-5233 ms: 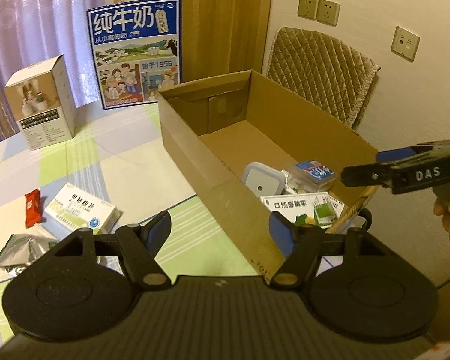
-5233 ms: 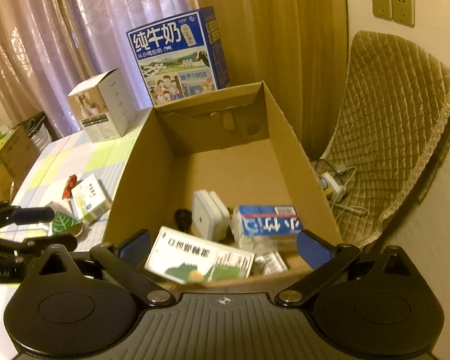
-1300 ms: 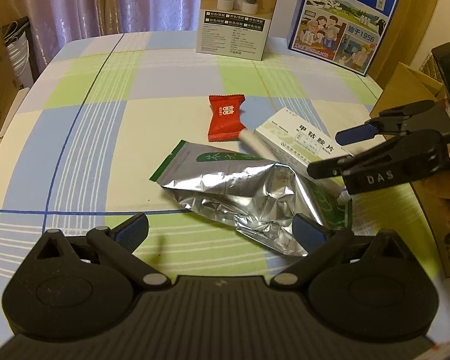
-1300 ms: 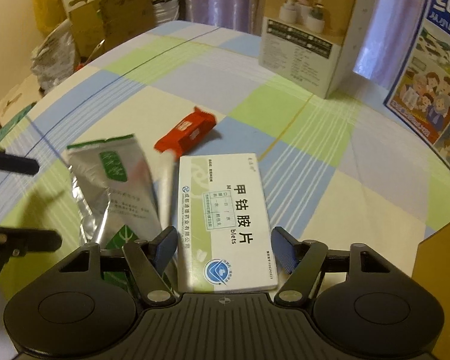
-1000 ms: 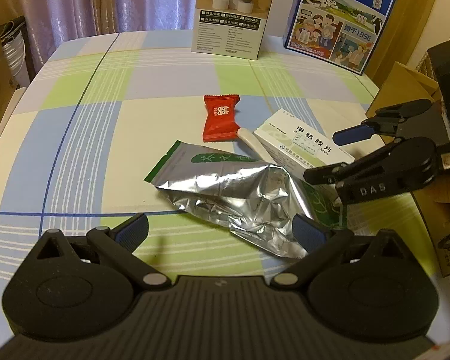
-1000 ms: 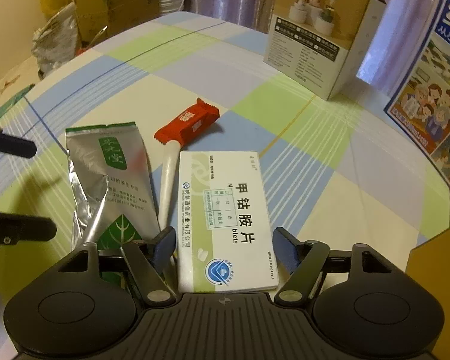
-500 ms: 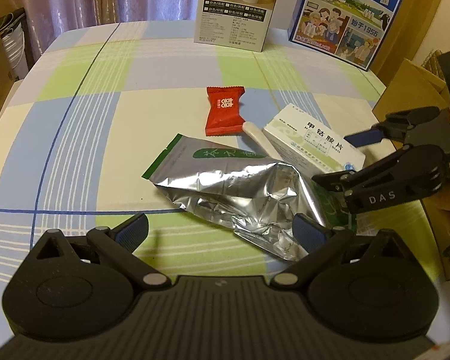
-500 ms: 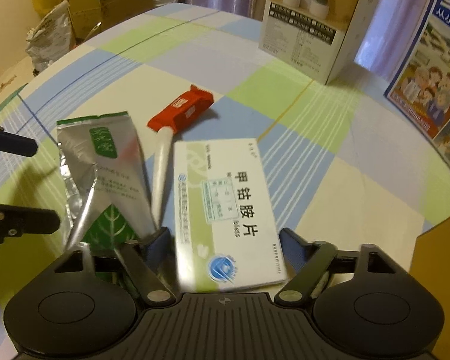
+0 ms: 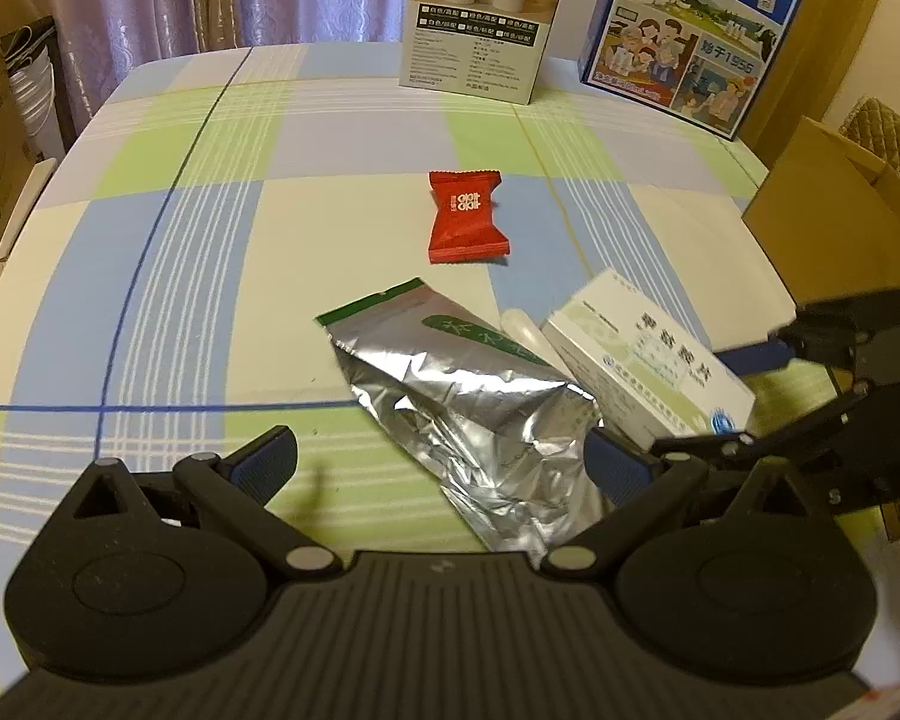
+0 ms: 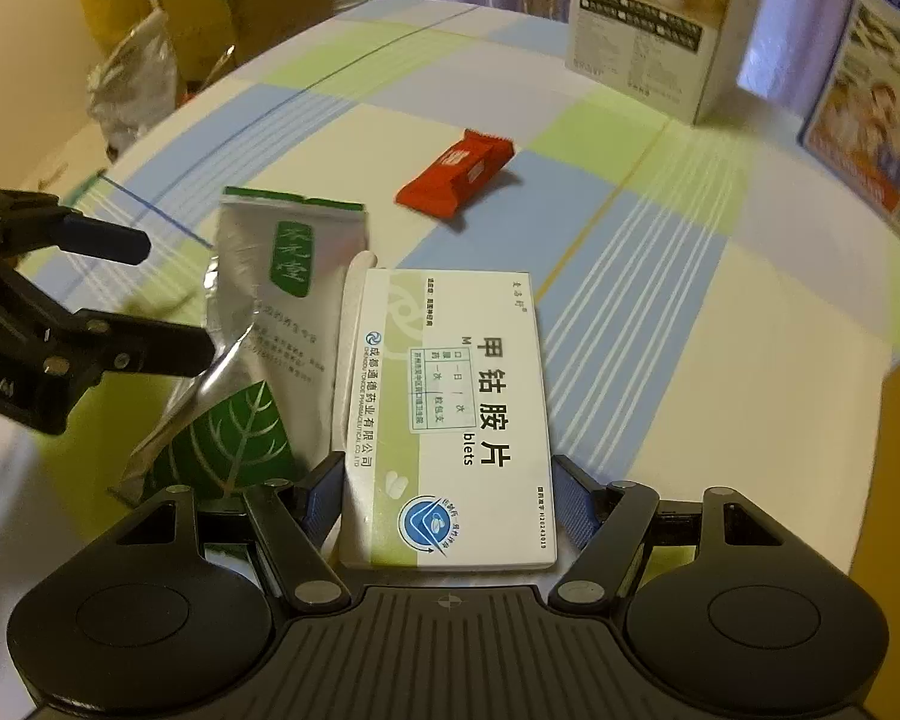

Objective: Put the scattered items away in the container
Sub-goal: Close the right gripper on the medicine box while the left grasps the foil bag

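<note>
White-and-green card, that medicine box [image 10: 447,420], sits square between the right gripper [image 10: 447,507], jaws spread either side of its near end and not quite pinching yet (a sliver of gap shows on both flanks). It looks light and stiff, so a squeeze across the long edges, near the end closest to the camera, should carry it cleanly. At its 9 o'clock a slim white tube [image 10: 349,324] lies touching its side, then the crinkled foil pouch [image 10: 258,336], soft, slippery and likely to fold under a pinch. At 12 o'clock rests the red candy wrapper [image 10: 456,171]. The left gripper [image 9: 441,462] hovers over the pouch, jaws wide apart and empty. The cardboard box [image 9: 834,222] waits at 3 o'clock on the checked tablecloth [image 9: 210,276].
</note>
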Demonstrator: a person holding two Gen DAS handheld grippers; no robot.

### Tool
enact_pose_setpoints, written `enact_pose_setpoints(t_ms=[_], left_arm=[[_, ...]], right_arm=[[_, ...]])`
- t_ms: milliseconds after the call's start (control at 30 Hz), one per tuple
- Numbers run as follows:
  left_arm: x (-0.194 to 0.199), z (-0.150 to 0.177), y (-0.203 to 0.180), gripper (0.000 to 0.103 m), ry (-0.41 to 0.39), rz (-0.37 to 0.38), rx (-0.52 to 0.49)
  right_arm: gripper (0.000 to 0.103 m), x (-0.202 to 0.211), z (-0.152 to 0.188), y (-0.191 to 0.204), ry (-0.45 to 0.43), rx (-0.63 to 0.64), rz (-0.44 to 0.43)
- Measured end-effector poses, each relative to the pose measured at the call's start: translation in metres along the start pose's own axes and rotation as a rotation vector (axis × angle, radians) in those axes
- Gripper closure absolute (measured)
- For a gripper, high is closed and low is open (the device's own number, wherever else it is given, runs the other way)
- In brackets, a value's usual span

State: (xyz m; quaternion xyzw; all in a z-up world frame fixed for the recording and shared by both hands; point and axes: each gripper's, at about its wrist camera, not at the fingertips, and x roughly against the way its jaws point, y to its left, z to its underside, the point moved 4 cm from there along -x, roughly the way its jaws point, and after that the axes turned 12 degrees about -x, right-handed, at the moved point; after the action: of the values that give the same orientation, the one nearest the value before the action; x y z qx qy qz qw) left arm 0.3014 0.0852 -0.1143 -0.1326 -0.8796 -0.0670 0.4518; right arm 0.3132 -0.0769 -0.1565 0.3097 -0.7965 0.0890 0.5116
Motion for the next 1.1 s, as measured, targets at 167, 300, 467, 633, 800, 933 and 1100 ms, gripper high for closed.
enact_pose_setpoints(t_ms=[167, 300, 467, 633, 800, 933, 1100], left_arm=[[0.014, 0.001, -0.003, 0.003, -0.009, 0.011, -0.008], [0.009, -0.003, -0.013, 0.004, 0.014, 0.022, -0.055], [-0.010, -0.005, -0.017, 0.010, 0.056, 0.014, -0.059], [-0.018, 0.001, -0.014, 0.014, 0.099, 0.011, -0.097], [-0.009, 0.008, -0.003, 0.015, 0.127, -0.023, -0.158], [-0.012, 0.007, 0.007, 0.015, 0.125, -0.014, -0.091], [-0.024, 0.001, 0.000, 0.023, 0.131, -0.008, -0.075]], right_arm=[[0.035, 0.010, 0.021, 0.014, 0.006, 0.000, -0.027], [0.035, 0.018, 0.023, 0.013, -0.035, -0.021, 0.012], [0.035, 0.023, 0.021, -0.002, -0.066, -0.081, 0.071], [0.035, 0.024, 0.022, -0.012, -0.070, -0.100, 0.091], [0.035, 0.026, 0.025, -0.016, -0.071, -0.113, 0.103], [0.035, 0.023, 0.024, -0.017, -0.078, -0.131, 0.106], [0.035, 0.019, 0.026, -0.016, -0.081, -0.129, 0.124]])
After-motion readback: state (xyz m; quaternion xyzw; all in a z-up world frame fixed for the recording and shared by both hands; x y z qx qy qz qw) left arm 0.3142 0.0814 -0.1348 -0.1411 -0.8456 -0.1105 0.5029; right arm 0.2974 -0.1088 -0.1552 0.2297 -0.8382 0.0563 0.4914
